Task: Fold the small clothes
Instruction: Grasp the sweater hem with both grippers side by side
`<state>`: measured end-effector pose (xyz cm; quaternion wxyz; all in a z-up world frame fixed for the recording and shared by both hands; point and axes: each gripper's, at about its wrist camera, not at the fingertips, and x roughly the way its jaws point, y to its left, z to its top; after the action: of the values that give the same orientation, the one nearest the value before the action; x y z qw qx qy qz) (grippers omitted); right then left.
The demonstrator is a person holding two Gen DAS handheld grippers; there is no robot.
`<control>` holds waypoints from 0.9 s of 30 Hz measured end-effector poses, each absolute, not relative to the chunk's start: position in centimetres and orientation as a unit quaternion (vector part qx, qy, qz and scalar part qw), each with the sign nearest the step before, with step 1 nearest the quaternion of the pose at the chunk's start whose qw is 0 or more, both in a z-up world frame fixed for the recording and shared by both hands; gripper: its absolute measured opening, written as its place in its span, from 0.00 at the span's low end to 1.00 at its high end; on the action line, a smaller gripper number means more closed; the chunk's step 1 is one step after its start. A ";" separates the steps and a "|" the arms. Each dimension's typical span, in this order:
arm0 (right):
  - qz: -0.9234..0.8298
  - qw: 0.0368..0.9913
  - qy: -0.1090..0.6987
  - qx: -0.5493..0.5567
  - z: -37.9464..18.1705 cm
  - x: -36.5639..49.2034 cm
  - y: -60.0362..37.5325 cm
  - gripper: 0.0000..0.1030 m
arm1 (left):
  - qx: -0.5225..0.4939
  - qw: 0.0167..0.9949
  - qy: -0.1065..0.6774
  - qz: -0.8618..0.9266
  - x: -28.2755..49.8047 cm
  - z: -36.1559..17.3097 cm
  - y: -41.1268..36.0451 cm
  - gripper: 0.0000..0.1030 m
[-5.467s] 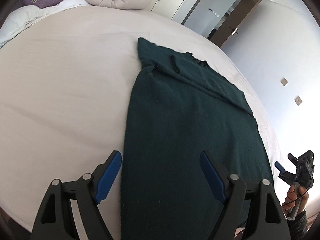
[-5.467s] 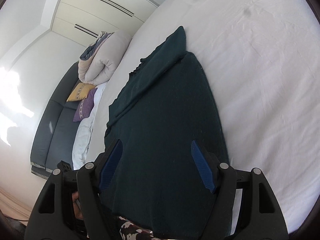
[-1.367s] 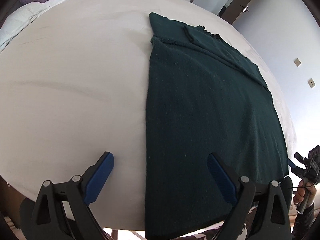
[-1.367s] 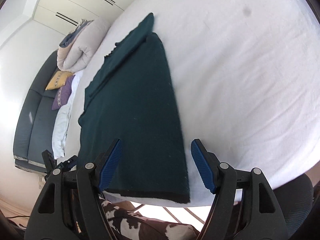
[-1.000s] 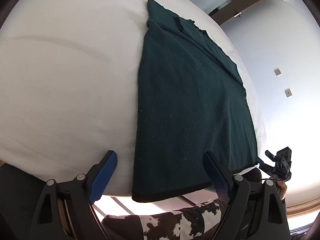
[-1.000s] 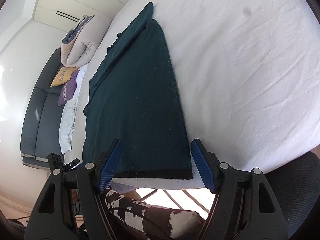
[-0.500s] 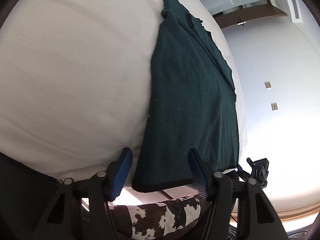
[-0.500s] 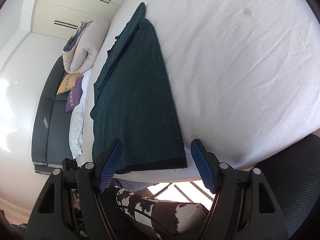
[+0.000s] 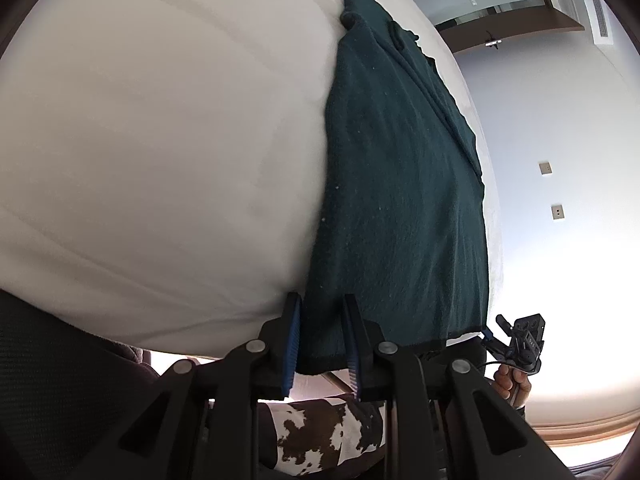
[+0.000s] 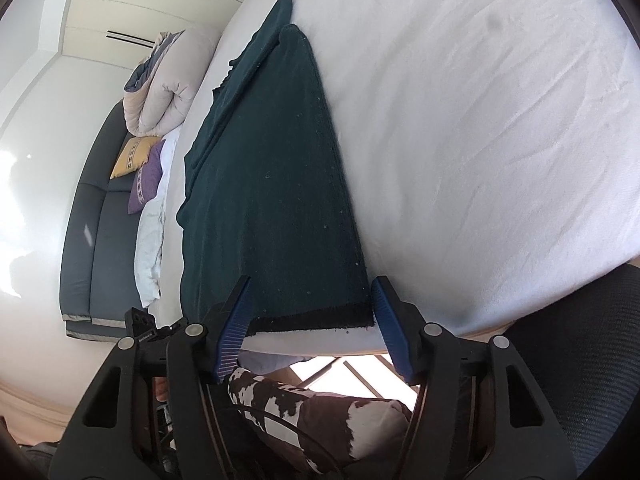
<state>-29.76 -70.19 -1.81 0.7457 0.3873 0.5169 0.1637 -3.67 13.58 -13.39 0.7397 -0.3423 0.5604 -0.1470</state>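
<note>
Narrowed since the earlier frame, left tool [image 9: 319,340] pinches the near-left hem corner of the green garment [image 9: 404,200] on the bed [image 9: 160,140]; right tool [image 10: 310,322] gapes, straddling the near-right corner, ungrasped.

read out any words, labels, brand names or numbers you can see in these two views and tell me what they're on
No legible text in either view.
The other gripper's body carries a small white print, too small and blurred to read.
The dark green sweater, the bed sheet and the purple cushion show no words; the cushion has only a pattern.
</note>
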 end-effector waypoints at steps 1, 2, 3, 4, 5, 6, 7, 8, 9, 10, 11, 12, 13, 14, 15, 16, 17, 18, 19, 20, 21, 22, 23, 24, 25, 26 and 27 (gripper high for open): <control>0.163 0.745 0.519 0.386 -1.9 -29.7 -70.2 0.49 | -0.336 0.742 0.562 -0.146 -3.6 -13.3 13.4 0.21; 0.163 0.744 0.522 0.384 -1.9 -29.8 -70.1 0.46 | -0.331 0.743 0.563 -0.146 -3.6 -13.2 13.3 0.21; 0.163 0.744 0.524 0.380 -2.0 -29.8 -70.0 0.42 | -0.327 0.743 0.565 -0.146 -3.6 -13.1 13.2 0.21; 0.161 0.744 0.527 0.378 -2.0 -29.7 -70.0 0.40 | -0.323 0.744 0.566 -0.147 -3.6 -13.0 13.1 0.21; 0.161 0.744 0.528 0.376 -2.1 -29.7 -69.9 0.34 | -0.320 0.745 0.566 -0.147 -3.6 -13.0 13.0 0.20; 0.160 0.744 0.529 0.375 -2.1 -29.7 -69.9 0.33 | -0.317 0.746 0.566 -0.147 -3.7 -12.9 13.0 0.20; 0.160 0.744 0.530 0.374 -2.1 -29.6 -69.8 0.32 | -0.313 0.748 0.566 -0.145 -3.7 -12.9 13.0 0.13; 0.161 0.746 0.531 0.370 -2.0 -29.6 -69.7 0.28 | -0.309 0.749 0.568 -0.144 -3.8 -12.9 12.9 0.06; 0.161 0.747 0.532 0.365 -2.0 -29.6 -69.7 0.24 | -0.309 0.750 0.566 -0.145 -3.8 -12.9 12.9 0.06; 0.162 0.748 0.532 0.363 -1.9 -29.5 -69.6 0.20 | -0.309 0.752 0.564 -0.144 -3.8 -12.9 12.8 0.06; 0.162 0.749 0.532 0.361 -1.8 -29.5 -69.6 0.16 | -0.309 0.754 0.561 -0.144 -3.9 -12.8 12.8 0.06; 0.162 0.750 0.531 0.359 -1.7 -29.4 -69.6 0.11 | -0.311 0.756 0.558 -0.145 -4.0 -12.8 12.8 0.05; 0.163 0.753 0.529 0.356 -1.4 -29.4 -69.4 0.10 | -0.314 0.757 0.555 -0.145 -4.0 -12.7 12.8 0.05; 0.166 0.754 0.528 0.354 -1.3 -29.2 -69.5 0.08 | -0.317 0.758 0.551 -0.146 -4.0 -12.5 12.9 0.05; 0.170 0.757 0.526 0.349 -0.9 -29.1 -69.3 0.07 | -0.319 0.761 0.545 -0.148 -4.0 -12.3 13.0 0.05; 0.172 0.760 0.524 0.345 -0.6 -29.1 -69.2 0.07 | -0.326 0.763 0.537 -0.151 -4.0 -11.9 13.3 0.05; 0.174 0.763 0.520 0.342 -0.2 -29.0 -69.1 0.07 | -0.336 0.765 0.526 -0.156 -4.0 -11.5 13.6 0.05; 0.178 0.766 0.515 0.343 0.2 -28.8 -69.0 0.06 | -0.344 0.767 0.517 -0.161 -4.0 -11.1 13.9 0.05; 0.181 0.768 0.509 0.345 0.7 -28.7 -69.0 0.06 | -0.354 0.769 0.506 -0.166 -3.9 -10.5 14.2 0.05; 0.184 0.769 0.504 0.348 1.0 -28.7 -69.1 0.06 | -0.366 0.770 0.493 -0.174 -3.8 -9.8 14.4 0.05; 0.190 0.770 0.498 0.351 1.5 -28.4 -69.0 0.06 | -0.376 0.771 0.481 -0.180 -3.6 -9.3 14.8 0.05; 0.196 0.770 0.492 0.356 1.9 -28.2 -69.0 0.06 | -0.386 0.771 0.472 -0.184 -3.4 -8.7 15.0 0.05; 0.202 0.771 0.486 0.359 2.4 -27.9 -68.9 0.06 | -0.396 0.771 0.461 -0.190 -3.0 -8.1 15.3 0.05; 0.205 0.772 0.480 0.363 2.8 -27.7 -68.8 0.06 | -0.407 0.771 0.449 -0.198 -2.6 -7.6 15.5 0.05; 0.211 0.772 0.473 0.367 3.4 -27.2 -68.7 0.06 | -0.418 0.769 0.438 -0.206 -2.2 -7.1 15.6 0.05; 0.216 0.773 0.467 0.371 3.9 -26.7 -68.6 0.06 | -0.428 0.768 0.428 -0.211 -1.6 -6.6 15.8 0.05; 0.222 0.774 0.458 0.377 4.5 -25.9 -68.5 0.06 | -0.432 0.768 0.421 -0.214 -1.1 -6.2 15.9 0.05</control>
<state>-25.88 -68.49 4.53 0.7738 0.3767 0.4584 0.2218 -1.06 15.87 -6.16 0.7681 -0.4324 0.4212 -0.2137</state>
